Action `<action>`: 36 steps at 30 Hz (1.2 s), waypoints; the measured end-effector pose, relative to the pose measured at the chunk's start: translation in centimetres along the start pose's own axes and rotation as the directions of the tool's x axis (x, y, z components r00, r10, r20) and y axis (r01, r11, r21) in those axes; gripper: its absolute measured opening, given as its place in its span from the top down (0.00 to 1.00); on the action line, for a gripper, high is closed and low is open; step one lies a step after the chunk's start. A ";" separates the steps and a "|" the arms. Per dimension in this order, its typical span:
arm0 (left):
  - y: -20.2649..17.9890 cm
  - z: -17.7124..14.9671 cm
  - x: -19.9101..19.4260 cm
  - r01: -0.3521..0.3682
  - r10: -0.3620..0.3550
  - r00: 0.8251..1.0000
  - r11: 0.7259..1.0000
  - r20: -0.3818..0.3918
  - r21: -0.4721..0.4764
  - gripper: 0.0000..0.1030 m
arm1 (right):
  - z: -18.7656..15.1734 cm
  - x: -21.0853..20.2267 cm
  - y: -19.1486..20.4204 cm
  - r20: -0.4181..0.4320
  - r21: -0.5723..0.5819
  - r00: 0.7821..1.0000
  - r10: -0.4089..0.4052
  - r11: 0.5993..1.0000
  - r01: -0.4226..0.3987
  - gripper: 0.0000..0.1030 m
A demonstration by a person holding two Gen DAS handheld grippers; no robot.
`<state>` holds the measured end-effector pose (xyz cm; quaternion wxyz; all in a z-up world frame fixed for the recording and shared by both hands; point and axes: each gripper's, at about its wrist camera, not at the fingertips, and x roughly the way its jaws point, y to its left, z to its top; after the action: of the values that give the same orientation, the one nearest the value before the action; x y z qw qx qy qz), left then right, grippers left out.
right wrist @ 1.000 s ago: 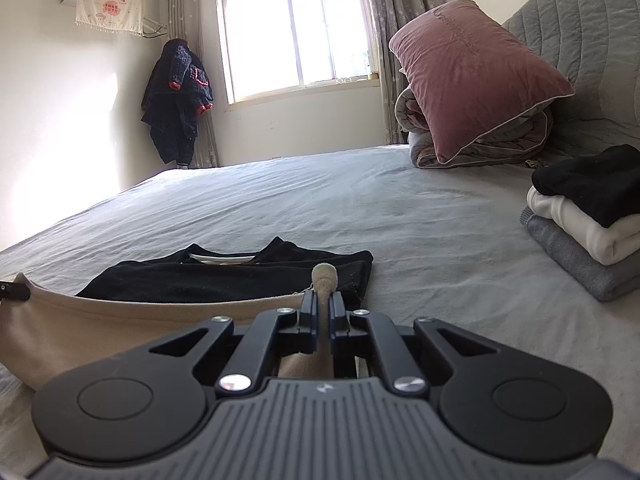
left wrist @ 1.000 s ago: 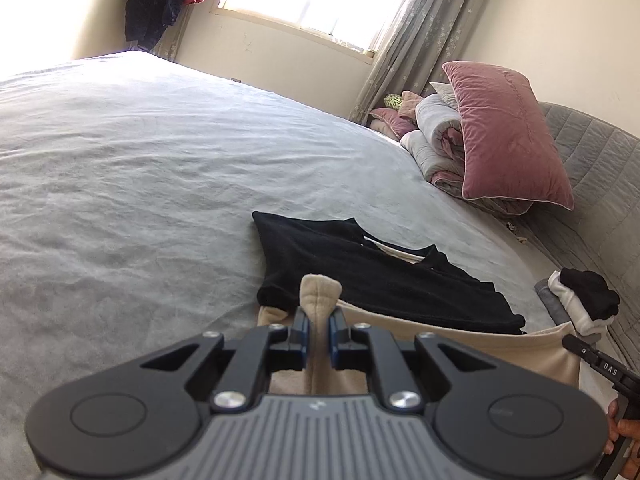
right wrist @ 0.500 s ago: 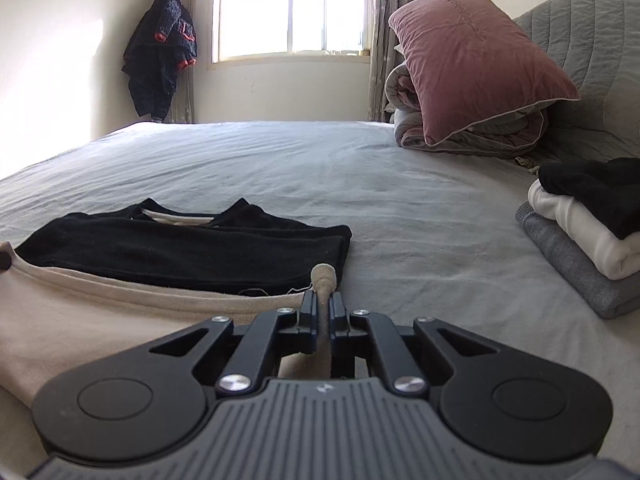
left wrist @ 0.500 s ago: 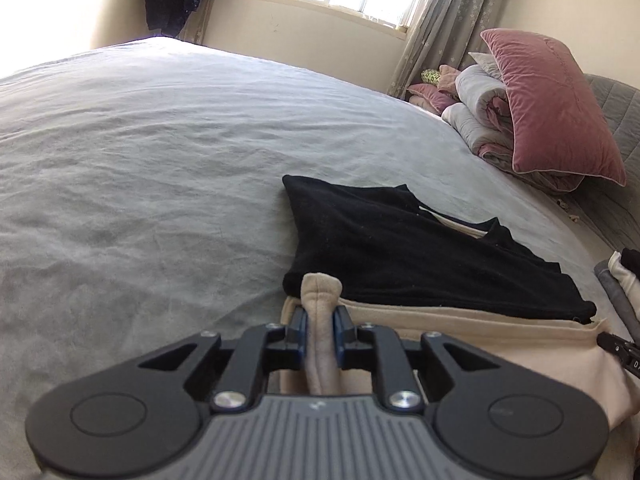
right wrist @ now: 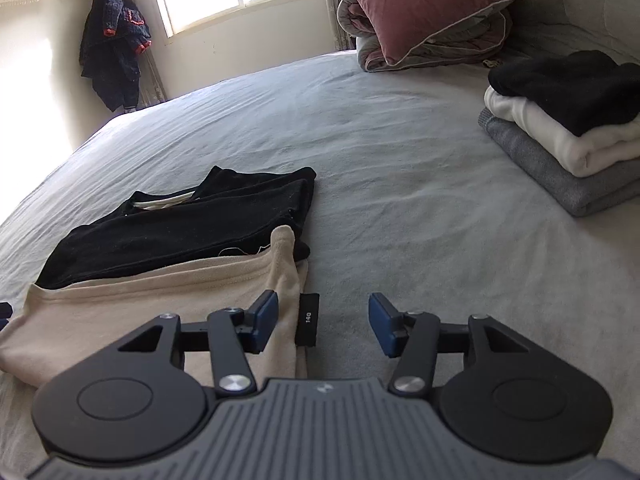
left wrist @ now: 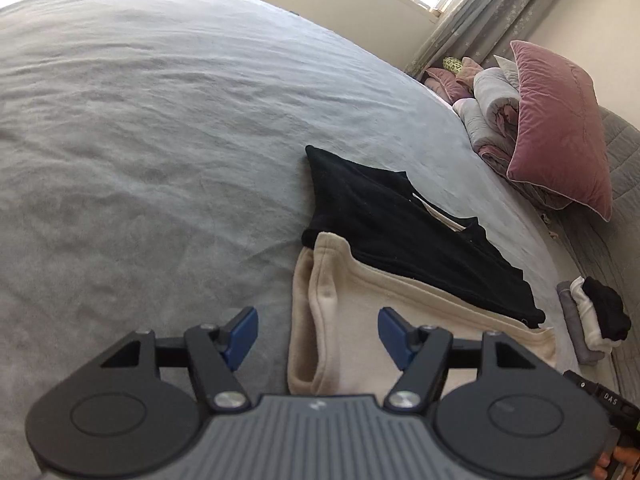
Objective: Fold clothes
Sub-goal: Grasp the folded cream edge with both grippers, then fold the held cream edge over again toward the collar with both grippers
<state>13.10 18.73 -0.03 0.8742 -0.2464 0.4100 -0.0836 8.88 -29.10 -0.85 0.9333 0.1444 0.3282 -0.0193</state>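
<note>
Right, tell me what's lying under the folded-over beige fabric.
The beige fabric lies over the near edge of the black garment, which shows beyond it on the grey bedsheet. A small black tag pokes out beside it. Anything else beneath is covered.

Open left tool over beige garment; black top beyond

Two grippers, three stacked garments.

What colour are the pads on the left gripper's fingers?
Blue pads, on the left gripper; clearest in the left wrist view.
</note>
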 end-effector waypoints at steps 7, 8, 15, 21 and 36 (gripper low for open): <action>2.5 -3.5 -2.2 0.143 -0.160 0.986 0.957 -0.049 -0.251 0.34 | -1.6 -3.1 -1.0 -0.058 0.212 0.994 0.088 0.974 -0.074 0.46; 2.5 -4.1 -2.2 0.151 -0.171 0.984 0.952 -0.052 -0.266 0.34 | -1.9 -3.2 -0.9 -0.059 0.244 0.992 0.108 0.966 -0.090 0.46; 1.8 -7.6 0.5 0.194 -0.210 0.978 0.912 -0.003 -0.362 0.42 | -4.7 -1.8 0.3 -0.061 0.442 0.976 0.210 0.882 -0.162 0.46; 2.7 -8.7 1.7 0.212 -0.162 0.977 0.835 0.140 -0.508 0.74 | -5.9 -0.7 -0.4 0.092 0.593 0.978 0.190 0.778 -0.207 0.46; 2.0 -9.9 -1.5 0.200 -0.034 0.959 0.786 0.283 -0.585 0.93 | -6.9 -3.5 -2.0 0.211 0.766 0.975 0.063 0.609 -0.205 0.93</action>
<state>4.51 17.37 -5.35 0.7871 -0.5477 0.2819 0.0305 1.69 -29.33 -4.29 0.7991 0.5586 0.1976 -0.1020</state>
